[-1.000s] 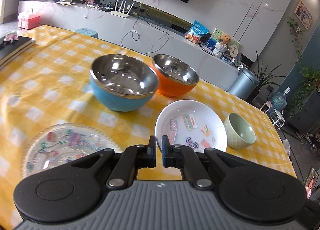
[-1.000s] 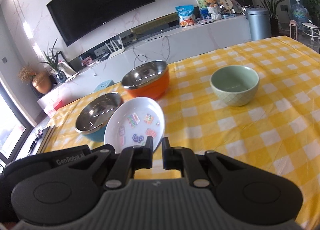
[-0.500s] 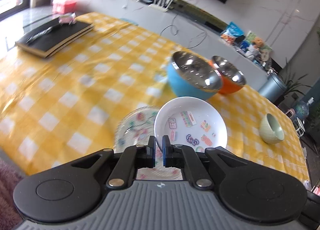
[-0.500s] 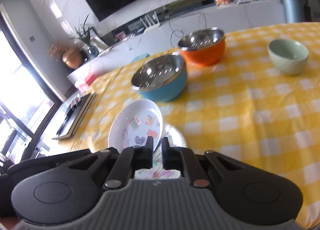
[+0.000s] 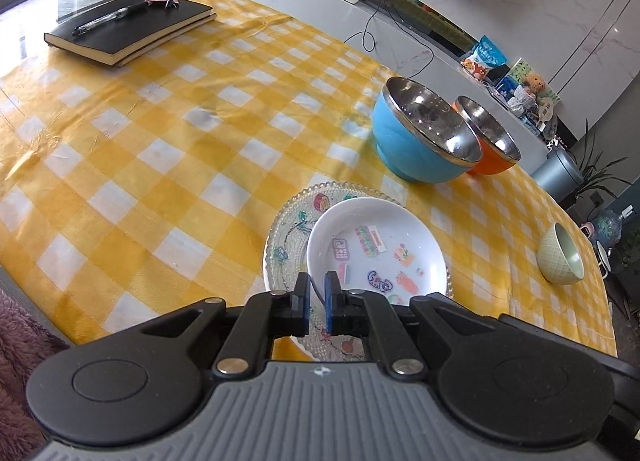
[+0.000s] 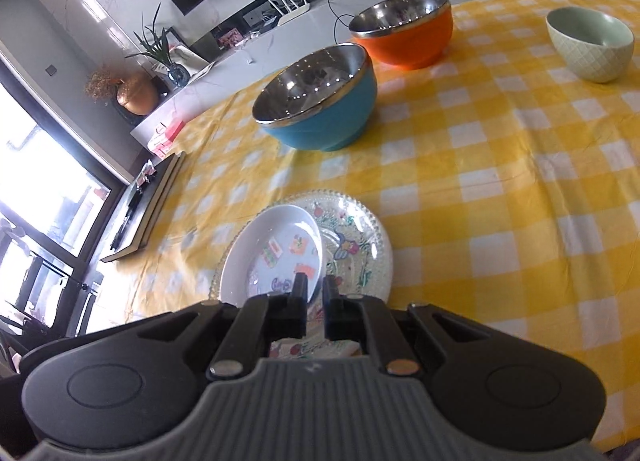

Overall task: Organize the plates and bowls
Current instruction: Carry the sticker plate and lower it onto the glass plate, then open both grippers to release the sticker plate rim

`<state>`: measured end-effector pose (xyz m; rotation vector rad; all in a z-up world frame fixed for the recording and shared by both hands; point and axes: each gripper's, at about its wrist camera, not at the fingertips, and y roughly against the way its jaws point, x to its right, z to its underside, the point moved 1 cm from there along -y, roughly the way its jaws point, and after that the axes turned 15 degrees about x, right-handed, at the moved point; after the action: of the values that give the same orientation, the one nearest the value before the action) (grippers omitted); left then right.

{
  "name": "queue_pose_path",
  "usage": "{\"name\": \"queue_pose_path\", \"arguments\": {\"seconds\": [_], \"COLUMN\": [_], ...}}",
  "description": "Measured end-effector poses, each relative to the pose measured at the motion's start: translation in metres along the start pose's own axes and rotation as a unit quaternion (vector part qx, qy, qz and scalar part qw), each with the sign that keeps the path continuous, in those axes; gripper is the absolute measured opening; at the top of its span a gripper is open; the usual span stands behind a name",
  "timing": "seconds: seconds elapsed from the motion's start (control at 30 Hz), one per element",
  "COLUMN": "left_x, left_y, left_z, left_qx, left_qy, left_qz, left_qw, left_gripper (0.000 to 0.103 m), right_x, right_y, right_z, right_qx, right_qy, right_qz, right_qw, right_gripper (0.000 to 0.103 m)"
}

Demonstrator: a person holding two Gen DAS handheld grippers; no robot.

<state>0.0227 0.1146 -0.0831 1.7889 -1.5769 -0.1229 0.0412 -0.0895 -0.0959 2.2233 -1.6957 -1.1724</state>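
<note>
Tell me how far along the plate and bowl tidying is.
The white plate is over the glass plate, its rim between both the left gripper and right gripper. The blue bowl, orange bowl and green bowl remain unstacked.

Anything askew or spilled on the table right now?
No spills. The white plate sits tilted over the clear glass plate, gripped at its near rim by the left gripper and right gripper, not yet lying flat.
</note>
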Motion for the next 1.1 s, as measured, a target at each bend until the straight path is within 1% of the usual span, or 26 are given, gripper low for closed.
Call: {"name": "queue_pose_path", "arguments": {"seconds": [0.3,0.53,0.63,0.8,0.83,0.87,0.97,1.1], "left_x": [0.0051,0.0049,0.0052,0.0047,0.0051,0.0059,0.0085,0.008], "left_y": [-0.0022,-0.0039,-0.0044,-0.0039,-0.0037,-0.0034,-0.0015,0.0005], "left_z": [0.0017,0.0018,0.0027,0.003,0.0022,0.002,0.0003,-0.0033], "left_qx": [0.002,-0.001,0.0,-0.001,0.0,0.0,0.006,0.013], "left_qy": [-0.017,-0.013,-0.022,-0.02,-0.021,-0.025,-0.04,-0.046], "left_qz": [-0.005,-0.002,-0.005,-0.005,-0.006,-0.007,-0.009,-0.016], "left_qw": [0.9998,0.9999,0.9998,0.9998,0.9998,0.9997,0.9991,0.9987], "left_gripper": [0.006,0.008,0.013,0.019,0.021,0.023,0.026,0.03], "right_x": [0.0031,0.0037,0.0027,0.0011,0.0009,0.0008,-0.0006,-0.0018], "right_y": [-0.0064,-0.0073,-0.0078,-0.0064,-0.006,-0.0053,-0.002,0.0017], "right_z": [0.003,0.0026,0.0026,0.0037,0.0035,0.0032,0.0012,-0.0009], "right_qx": [-0.013,-0.015,-0.014,-0.007,-0.006,-0.004,0.005,0.013], "right_qy": [0.0,0.002,0.007,0.019,0.02,0.021,0.031,0.044], "right_qz": [0.009,0.012,0.012,0.012,0.012,0.012,0.012,0.015], "right_qw": [1.0,1.0,1.0,1.0,1.0,1.0,0.999,0.999], "right_gripper": [0.005,0.005,0.007,0.01,0.011,0.016,0.024,0.027]}}
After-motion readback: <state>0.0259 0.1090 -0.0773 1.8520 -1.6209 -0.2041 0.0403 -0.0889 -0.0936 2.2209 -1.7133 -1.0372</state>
